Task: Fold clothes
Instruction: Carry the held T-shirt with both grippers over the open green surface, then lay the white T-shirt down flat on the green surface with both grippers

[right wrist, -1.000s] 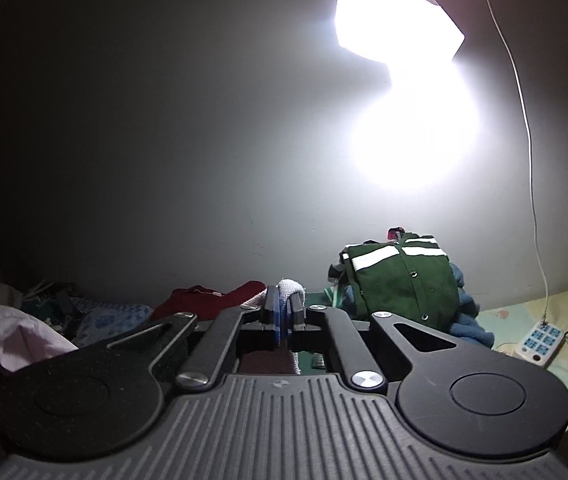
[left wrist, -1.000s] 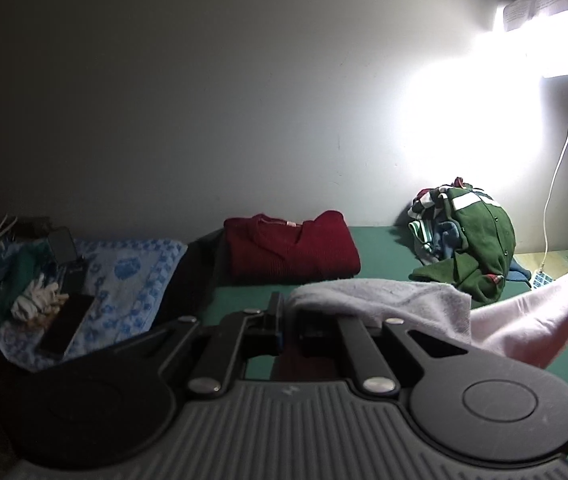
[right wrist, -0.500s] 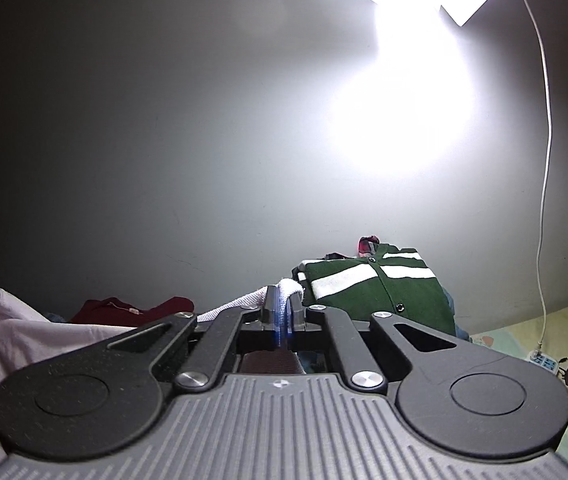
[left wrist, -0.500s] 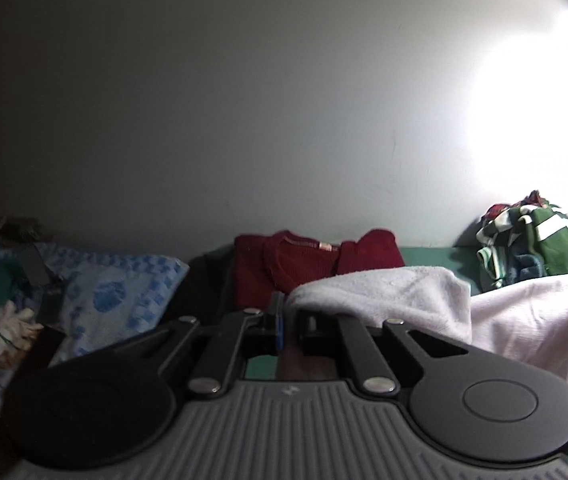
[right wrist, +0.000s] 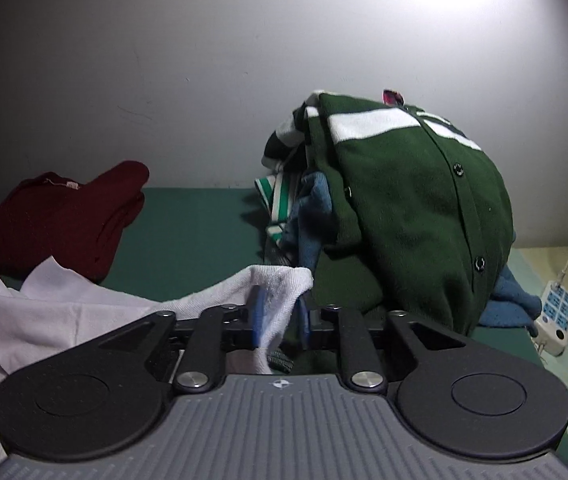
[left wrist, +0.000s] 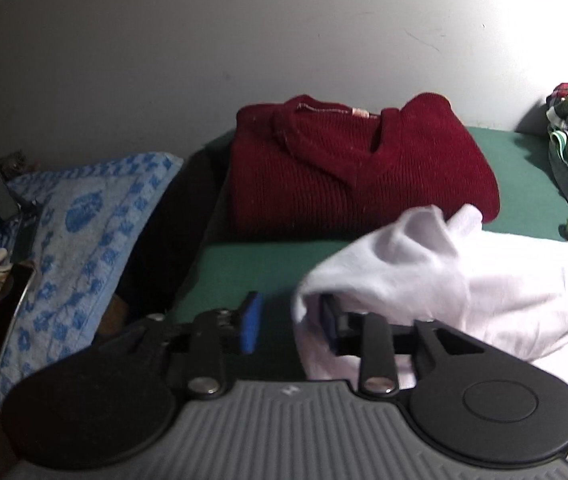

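The pale pink garment point(left wrist: 504, 280) is spread low over the green surface point(left wrist: 244, 264), in front of the folded dark red sweater point(left wrist: 356, 168). One corner is draped over the right finger of the left gripper point(left wrist: 290, 320), whose jaws are parted wide. The other corner lies between the slightly parted pads of the right gripper point(right wrist: 280, 316); a real clamp probably is not given. The cloth could be dragged and creased if a finger stays caught, or pushed against the heaped green cardigan point(right wrist: 412, 208).
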Demonstrator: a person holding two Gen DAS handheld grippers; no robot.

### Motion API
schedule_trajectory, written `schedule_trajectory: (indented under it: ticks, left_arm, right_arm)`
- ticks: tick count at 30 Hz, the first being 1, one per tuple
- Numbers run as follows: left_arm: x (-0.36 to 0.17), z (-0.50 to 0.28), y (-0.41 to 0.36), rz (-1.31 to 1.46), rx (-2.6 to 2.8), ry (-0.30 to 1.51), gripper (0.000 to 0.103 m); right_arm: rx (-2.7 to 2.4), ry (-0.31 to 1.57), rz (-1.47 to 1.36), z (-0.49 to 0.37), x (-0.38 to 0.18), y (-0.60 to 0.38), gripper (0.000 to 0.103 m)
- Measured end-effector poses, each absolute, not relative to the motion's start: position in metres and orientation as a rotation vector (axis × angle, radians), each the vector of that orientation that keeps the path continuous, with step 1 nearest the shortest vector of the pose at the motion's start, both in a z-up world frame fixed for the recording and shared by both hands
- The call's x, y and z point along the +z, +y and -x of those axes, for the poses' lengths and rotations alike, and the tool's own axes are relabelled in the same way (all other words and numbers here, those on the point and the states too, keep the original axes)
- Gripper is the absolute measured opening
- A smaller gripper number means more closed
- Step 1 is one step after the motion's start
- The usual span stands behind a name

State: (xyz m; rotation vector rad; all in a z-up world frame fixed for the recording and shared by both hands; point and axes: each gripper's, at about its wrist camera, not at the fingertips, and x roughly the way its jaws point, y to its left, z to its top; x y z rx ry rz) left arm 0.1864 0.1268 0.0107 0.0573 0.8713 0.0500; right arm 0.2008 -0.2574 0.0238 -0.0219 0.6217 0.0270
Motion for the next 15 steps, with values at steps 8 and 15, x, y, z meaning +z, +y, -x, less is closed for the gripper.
schedule_trajectory:
  ticks: [8,15]
  left_arm:
    - [0.029,-0.097,0.157,-0.078,-0.025,0.859,0.093]
    - [0.004,0.009,0.161,-0.042,-0.107,1.01,0.098]
  right_arm:
    - [0.171,0.65,0.004,-0.126,0.052,-0.272,0.062]
    - [0.48,0.878,0.109,-0.011,0.022,-0.236,0.064]
